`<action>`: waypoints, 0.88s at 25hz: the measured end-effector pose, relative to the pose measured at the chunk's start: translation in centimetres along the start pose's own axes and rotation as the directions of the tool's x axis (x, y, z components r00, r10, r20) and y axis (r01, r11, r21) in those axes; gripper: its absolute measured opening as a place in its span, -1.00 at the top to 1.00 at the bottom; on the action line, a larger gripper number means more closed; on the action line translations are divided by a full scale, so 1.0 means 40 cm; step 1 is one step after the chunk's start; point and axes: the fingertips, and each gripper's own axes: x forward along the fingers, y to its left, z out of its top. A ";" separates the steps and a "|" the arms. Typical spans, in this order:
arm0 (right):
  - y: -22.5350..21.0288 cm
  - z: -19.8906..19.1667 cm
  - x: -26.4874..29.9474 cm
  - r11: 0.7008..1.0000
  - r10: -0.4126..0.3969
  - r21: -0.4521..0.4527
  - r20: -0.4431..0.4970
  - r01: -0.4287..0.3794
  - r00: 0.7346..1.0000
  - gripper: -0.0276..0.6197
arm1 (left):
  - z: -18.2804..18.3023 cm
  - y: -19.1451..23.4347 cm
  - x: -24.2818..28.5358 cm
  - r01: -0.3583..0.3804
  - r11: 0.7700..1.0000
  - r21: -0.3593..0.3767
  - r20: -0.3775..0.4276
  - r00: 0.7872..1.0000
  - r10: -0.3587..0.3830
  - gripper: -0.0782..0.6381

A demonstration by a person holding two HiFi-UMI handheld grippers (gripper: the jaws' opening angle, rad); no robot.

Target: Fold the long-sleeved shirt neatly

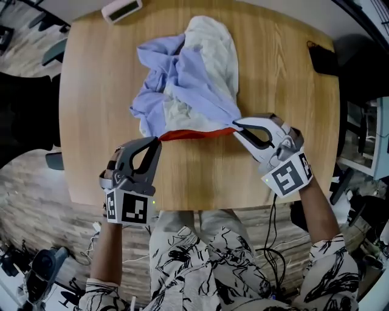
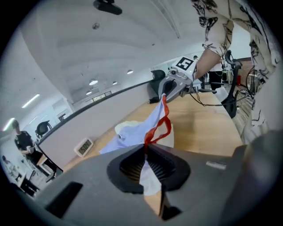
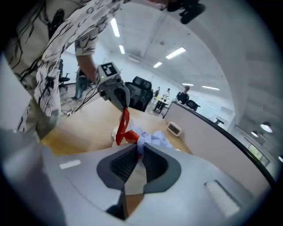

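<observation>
Left claw (image 1: pixel 157 141) and right claw (image 1: pixel 236 126) each clamp the red edge of the shirt (image 1: pixel 194 79), stretched between them.

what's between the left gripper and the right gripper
The red hem of the shirt runs taut from the left gripper to the right gripper, both shut on it; the head view shows it.

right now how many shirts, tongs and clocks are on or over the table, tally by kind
shirt: 1
tongs: 2, left tongs and right tongs, each shut on the shirt's red edge
digital clock: 1
total: 4
</observation>
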 end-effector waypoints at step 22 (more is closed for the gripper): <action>-0.362 0.628 -0.571 0.870 -0.482 0.276 0.301 0.408 0.823 0.81 | 0.708 0.309 -0.481 -0.308 0.946 0.099 0.405 0.881 0.244 0.72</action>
